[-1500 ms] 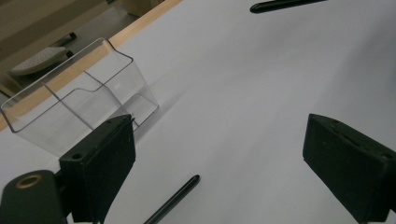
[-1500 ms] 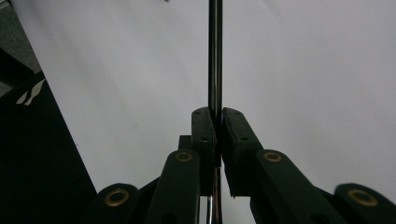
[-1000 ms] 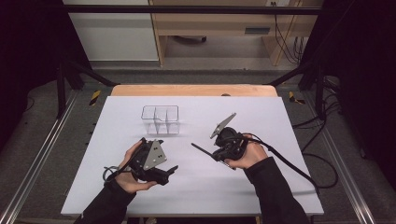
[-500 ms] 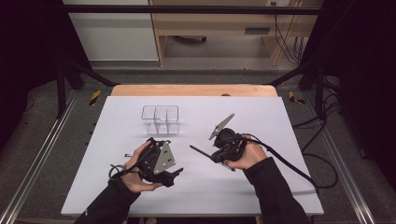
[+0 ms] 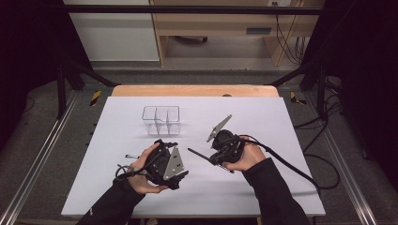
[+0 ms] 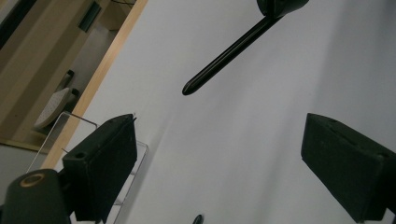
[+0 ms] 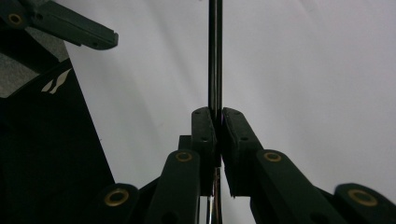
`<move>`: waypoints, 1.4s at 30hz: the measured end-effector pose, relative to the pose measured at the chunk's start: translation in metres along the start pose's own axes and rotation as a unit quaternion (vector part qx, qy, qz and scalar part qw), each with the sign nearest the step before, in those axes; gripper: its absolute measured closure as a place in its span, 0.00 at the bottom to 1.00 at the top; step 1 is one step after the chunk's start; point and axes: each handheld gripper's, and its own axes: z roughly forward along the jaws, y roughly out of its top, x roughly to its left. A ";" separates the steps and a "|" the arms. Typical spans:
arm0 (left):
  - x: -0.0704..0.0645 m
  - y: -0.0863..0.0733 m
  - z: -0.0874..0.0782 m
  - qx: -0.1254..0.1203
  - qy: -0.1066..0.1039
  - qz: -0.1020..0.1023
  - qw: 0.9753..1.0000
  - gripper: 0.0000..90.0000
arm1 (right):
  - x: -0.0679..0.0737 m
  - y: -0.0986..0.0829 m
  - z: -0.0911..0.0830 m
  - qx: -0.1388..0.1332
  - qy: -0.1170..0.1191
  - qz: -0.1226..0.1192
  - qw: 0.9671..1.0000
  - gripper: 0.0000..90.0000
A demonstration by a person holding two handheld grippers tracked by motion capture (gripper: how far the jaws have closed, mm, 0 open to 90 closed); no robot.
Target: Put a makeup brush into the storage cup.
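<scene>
White paper covers the counter point(image 5: 281, 187) in the high view, and on it, toward the far edge, stands a clear plastic organizer point(image 5: 161, 119) with inner dividers. The right gripper point(image 5: 224, 151) is held near the middle of the counter, with a slim black pen point(image 5: 199, 154) jutting from it toward the left gripper point(image 5: 170, 164), which sits nearer the person. A small dark piece point(image 5: 132, 155), perhaps a cap, lies on the paper just beyond the left hand; it is too small to tell for sure.

From the left gripper view, the jaws stand wide apart with nothing between them. The pen point(image 6: 224, 55) hangs in the air ahead of them, tip pointing down toward the gap, and a corner of the organizer point(image 6: 74, 126) shows behind one jaw.

From the right gripper view, the jaws are clamped tight on the pen point(image 7: 215, 56), which runs straight out from between them over the white counter.

I judge the step to be a handover or a two-handed grasp of the pen, not yet made: the pen is well apart from the left jaws. The next move calls for lining those jaws up across the pen's barrel, closing on it squarely, and only then loosening the right grip so it doesn't drop.
</scene>
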 end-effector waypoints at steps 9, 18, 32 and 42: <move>-0.007 0.004 0.005 0.004 0.011 0.029 0.999 0.12 | 0.003 0.004 0.003 0.003 0.006 -0.004 1.000 0.93; -0.012 0.005 0.009 0.009 0.018 0.052 0.998 0.14 | 0.004 0.003 0.006 0.009 0.011 -0.006 1.000 0.93; -0.020 0.007 0.014 0.017 0.037 0.105 0.994 0.19 | 0.007 0.003 0.009 0.013 0.018 -0.008 1.000 0.93; -0.028 0.008 0.018 0.016 0.047 0.134 0.990 0.23 | 0.007 0.004 0.013 0.020 0.023 -0.009 0.999 0.93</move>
